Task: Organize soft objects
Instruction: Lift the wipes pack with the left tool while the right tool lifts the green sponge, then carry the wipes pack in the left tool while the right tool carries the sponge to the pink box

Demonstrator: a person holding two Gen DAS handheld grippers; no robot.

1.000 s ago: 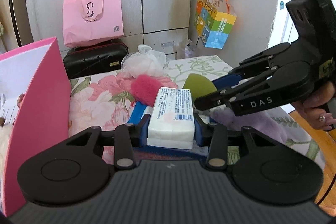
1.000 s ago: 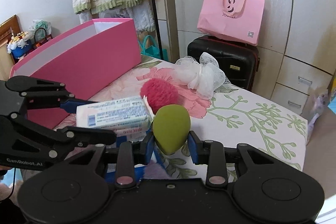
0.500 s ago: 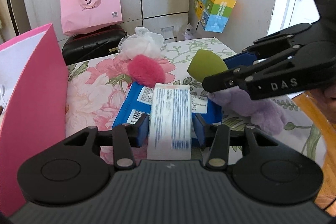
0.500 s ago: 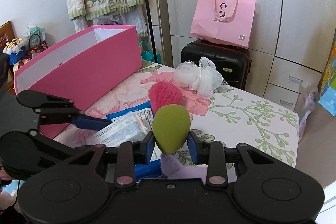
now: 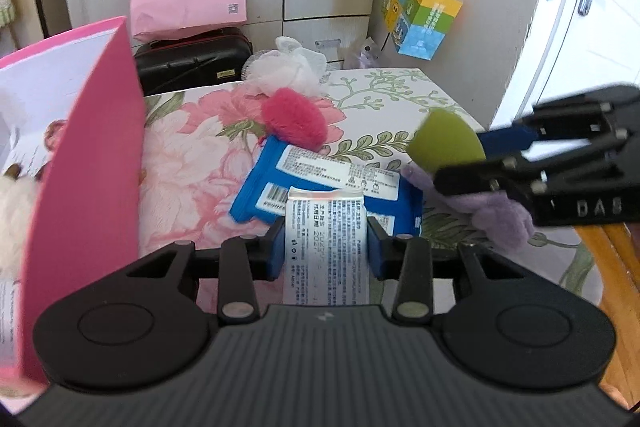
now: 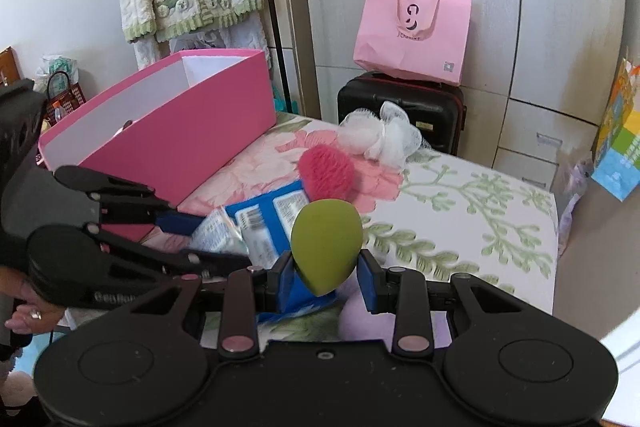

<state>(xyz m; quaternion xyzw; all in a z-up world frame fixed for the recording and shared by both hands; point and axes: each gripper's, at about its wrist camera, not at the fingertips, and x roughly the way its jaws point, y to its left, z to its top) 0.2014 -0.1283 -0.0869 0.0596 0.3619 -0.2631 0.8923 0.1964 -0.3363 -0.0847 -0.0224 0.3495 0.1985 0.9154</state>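
The printed text on the tissue pack [image 5: 326,247] is reading too small and blurred to make out. The blue packet [image 5: 332,187] is lying partly hidden behind that pack. The purple plush [image 6: 362,319] is showing only in part, the right gripper [image 6: 326,277] covering the rest. The pink box [image 5: 80,147] is running off the left edge, its contents mostly concealed.

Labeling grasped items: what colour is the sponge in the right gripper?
Olive green sponge, teardrop-shaped; clearest in the right wrist view.
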